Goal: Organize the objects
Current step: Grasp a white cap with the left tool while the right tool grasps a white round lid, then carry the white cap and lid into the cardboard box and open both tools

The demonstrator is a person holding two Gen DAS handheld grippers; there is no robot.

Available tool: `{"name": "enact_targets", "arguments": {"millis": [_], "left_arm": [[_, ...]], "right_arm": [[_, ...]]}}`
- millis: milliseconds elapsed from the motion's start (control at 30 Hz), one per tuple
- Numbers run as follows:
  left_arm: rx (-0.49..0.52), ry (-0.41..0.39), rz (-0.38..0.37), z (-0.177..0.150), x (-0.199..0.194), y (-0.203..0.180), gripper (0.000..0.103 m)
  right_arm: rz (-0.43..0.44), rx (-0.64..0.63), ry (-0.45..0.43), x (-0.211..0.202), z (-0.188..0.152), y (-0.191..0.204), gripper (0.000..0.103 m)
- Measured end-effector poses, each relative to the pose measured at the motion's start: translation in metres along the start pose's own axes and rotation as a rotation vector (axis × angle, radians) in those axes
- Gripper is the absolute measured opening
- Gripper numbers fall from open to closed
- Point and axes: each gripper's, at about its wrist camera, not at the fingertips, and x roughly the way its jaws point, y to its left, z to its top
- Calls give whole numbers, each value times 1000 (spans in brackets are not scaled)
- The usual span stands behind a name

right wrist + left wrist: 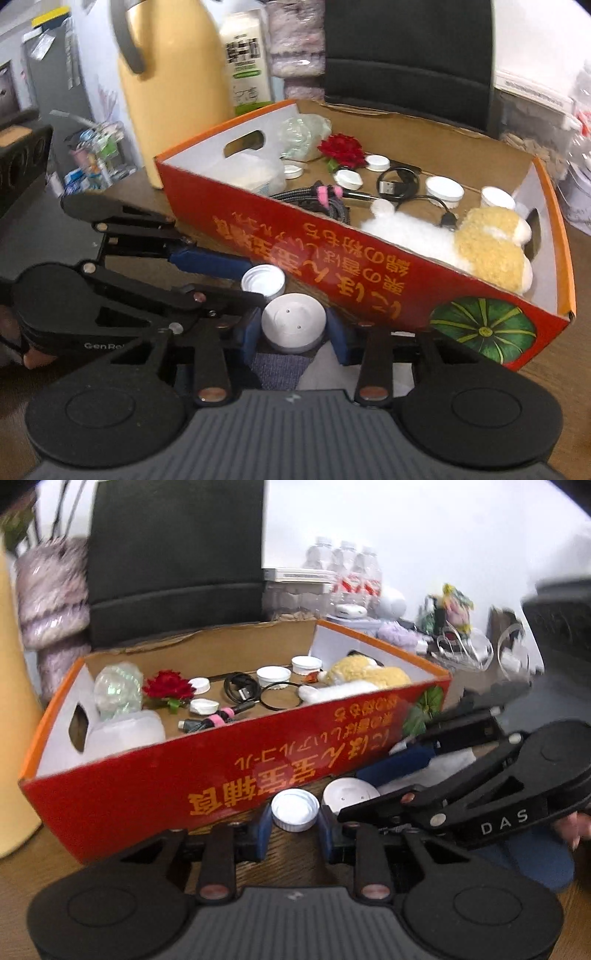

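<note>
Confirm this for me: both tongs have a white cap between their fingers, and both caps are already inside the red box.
Wrong on the place. The left tongs hold a ribbed white cap and the right tongs a smooth white lid, but both sit on the table outside the red box, against its front wall. Both wrist views show it.

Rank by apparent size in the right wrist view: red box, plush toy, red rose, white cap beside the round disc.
1. red box
2. plush toy
3. red rose and white cap: look alike; the cap lies nearer the camera, so unranked.
</note>
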Motion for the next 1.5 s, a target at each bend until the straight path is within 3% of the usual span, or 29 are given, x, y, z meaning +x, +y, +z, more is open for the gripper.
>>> {"name": "enact_targets", "arguments": {"millis": [67, 233, 333, 433, 567, 700, 900, 1033, 1300, 1400, 1500], "left_arm": [[-30, -3, -15, 1, 0, 2, 25], [43, -35, 18, -1, -6, -21, 25], [82, -79, 70, -5, -38, -40, 25], [23, -145, 91, -16, -90, -54, 25], [-110, -225, 117, -59, -165, -75, 25], [-240, -197, 142, -105, -214, -93, 25], [-234, -149, 209, -140, -258, -110, 25], [-226, -198, 217, -140, -275, -118, 25], [-206, -242, 133, -122, -266, -118, 25], [-214, -274, 83, -89, -251, -99, 25], [-175, -309, 28, -35, -224, -75, 25]], "right_arm": [[2, 61, -13, -2, 0, -4, 39], [-74, 56, -54, -26, -2, 8, 39], [-102, 103, -142, -60, -6, 11, 39], [-126, 127, -237, -106, -19, 24, 39], [-175, 133, -329, -161, -54, 57, 39], [-101, 186, -310, -185, -103, 83, 39], [-57, 242, -292, -222, -163, 115, 39], [-87, 265, -294, -237, -179, 121, 40], [-130, 277, -324, -239, -179, 110, 40], [-139, 271, -343, -231, -157, 97, 40], [-149, 243, -401, -221, -113, 73, 40]]}}
